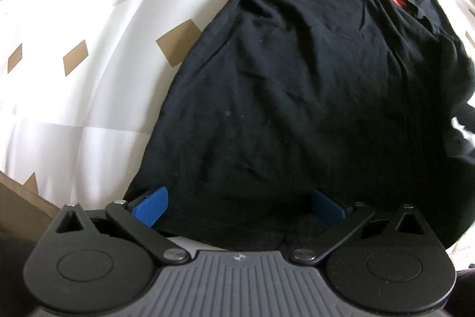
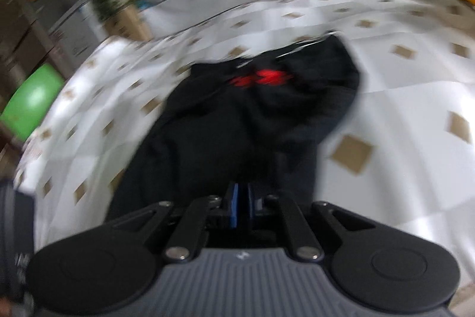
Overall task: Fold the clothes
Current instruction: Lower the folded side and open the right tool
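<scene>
Black shirt (image 1: 297,85) hem between spread left jaws

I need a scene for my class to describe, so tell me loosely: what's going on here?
A person is folding a black shirt with a red print, spread on a white cloth with tan diamonds, using a handheld gripper in each hand. The left gripper is open, its blue pads either side of the shirt's near hem. The right gripper is shut, seemingly on a bit of the dark fabric, though that view is blurred. The shirt is partly folded and rumpled.
</scene>
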Available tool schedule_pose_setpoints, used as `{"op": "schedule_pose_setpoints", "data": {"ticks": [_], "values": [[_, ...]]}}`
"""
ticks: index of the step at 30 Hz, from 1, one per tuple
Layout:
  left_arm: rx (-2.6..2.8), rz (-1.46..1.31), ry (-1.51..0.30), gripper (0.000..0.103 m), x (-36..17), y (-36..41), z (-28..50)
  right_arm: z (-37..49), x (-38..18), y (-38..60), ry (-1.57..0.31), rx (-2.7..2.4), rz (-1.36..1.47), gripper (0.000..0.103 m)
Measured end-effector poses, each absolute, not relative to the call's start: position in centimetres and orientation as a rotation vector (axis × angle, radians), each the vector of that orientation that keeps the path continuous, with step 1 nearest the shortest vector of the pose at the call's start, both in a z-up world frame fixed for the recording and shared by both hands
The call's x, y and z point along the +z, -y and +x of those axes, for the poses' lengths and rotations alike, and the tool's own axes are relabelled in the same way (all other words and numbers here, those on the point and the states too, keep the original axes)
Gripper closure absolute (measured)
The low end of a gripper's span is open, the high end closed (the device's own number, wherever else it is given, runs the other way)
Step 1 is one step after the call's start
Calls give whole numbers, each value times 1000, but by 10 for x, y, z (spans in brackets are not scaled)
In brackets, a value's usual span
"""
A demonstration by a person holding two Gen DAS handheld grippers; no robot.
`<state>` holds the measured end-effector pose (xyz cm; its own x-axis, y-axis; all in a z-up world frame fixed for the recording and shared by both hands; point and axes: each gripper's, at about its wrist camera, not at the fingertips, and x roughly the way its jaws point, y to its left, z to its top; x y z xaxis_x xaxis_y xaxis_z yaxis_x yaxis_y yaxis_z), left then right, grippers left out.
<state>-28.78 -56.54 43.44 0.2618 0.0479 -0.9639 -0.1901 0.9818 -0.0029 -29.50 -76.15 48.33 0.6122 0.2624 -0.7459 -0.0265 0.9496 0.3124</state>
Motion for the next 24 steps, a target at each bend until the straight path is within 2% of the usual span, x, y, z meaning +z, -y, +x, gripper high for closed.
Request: {"op": "schedule_pose_setpoints", "data": {"ticks": [6, 9, 15, 24], "values": [[173, -126, -1298, 0, 434, 565, -286, -294, 463, 742, -1018, 207, 220, 89], [183, -122, -1296, 0, 435, 566, -285, -295, 470, 745, -996, 186, 221, 68], [186, -125, -1275, 0, 441, 569, -280, -294, 479, 764, -961, 144, 285, 59], [113, -131, -1285, 0, 455, 583, -261, -268, 485, 794, -953, 71, 381, 55]]}}
